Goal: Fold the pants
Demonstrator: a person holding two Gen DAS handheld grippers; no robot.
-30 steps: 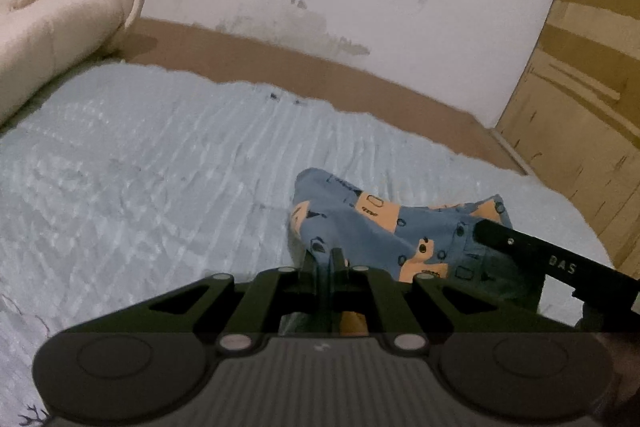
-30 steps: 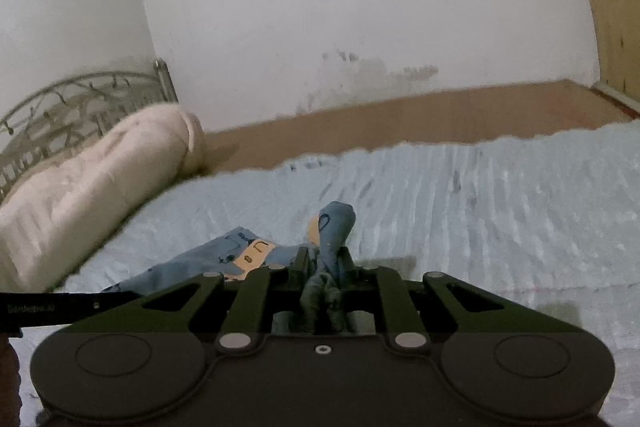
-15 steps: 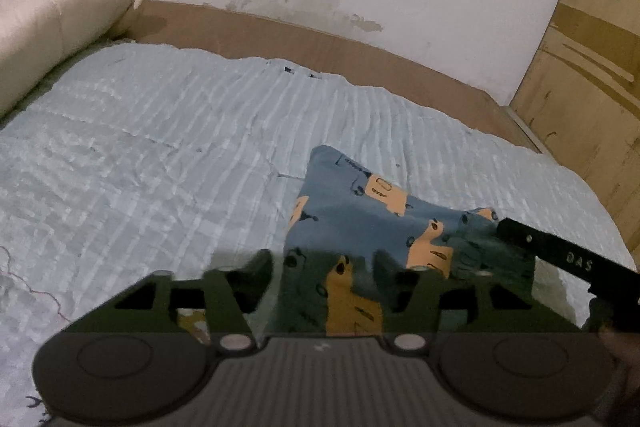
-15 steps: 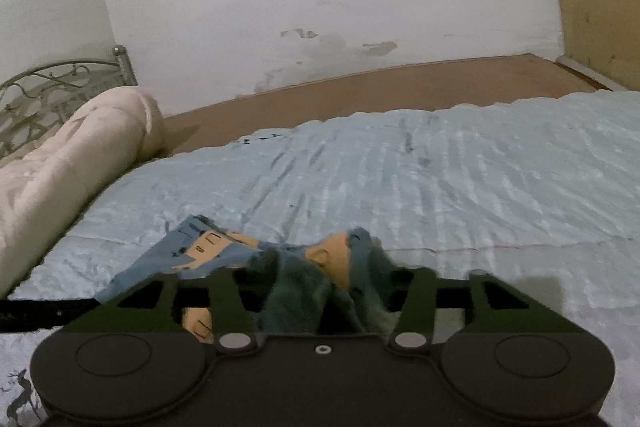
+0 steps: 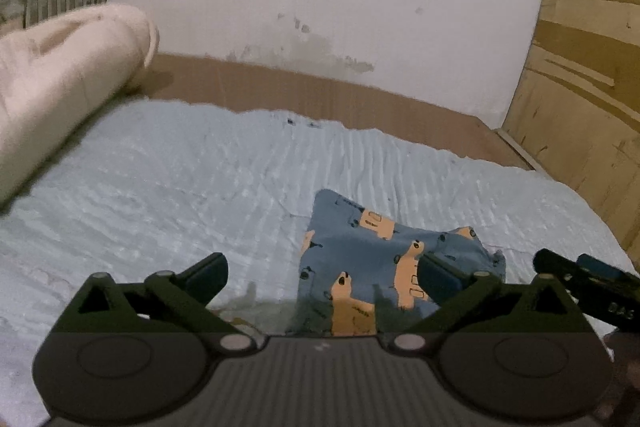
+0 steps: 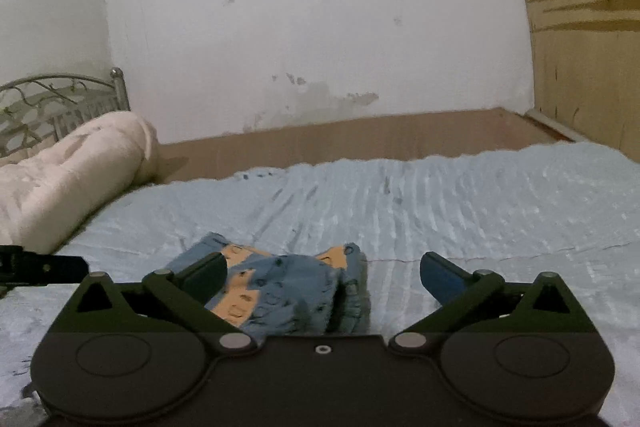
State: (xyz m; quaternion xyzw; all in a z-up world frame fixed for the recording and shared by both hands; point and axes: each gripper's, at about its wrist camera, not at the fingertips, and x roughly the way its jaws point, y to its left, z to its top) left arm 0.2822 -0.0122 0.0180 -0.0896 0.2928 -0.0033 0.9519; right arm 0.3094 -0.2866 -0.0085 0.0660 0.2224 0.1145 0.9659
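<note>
The left gripper [image 5: 320,273] had its jaws spread wide with nothing between them, and the right gripper [image 6: 322,271] stood just as wide and just as empty — neither held any cloth. Both hovered low over the pants [image 5: 384,267], a small blue pair printed with orange animals, which lay as a compact bundle on the pale blue bedsheet [image 5: 180,195]. The bundle sat in front of both cameras, close under the jaws, its near edge lost behind each gripper body. Judging from the doubled layers and the thick folded edge facing the right wrist camera [image 6: 348,299], the folding looked finished or nearly so, and the open jaws fit a release rather than a fresh grasp.

The right gripper's finger [image 5: 588,287] crossed the lower right of the left view just beside the pants; the left gripper showed as a dark bar [image 6: 40,269] at the left edge of the right view. How many folds the bundle held could not be made out — waistband and legs were not distinguishable. Farther back lay a rolled cream quilt [image 5: 60,79] against a metal headboard [image 6: 60,103].
</note>
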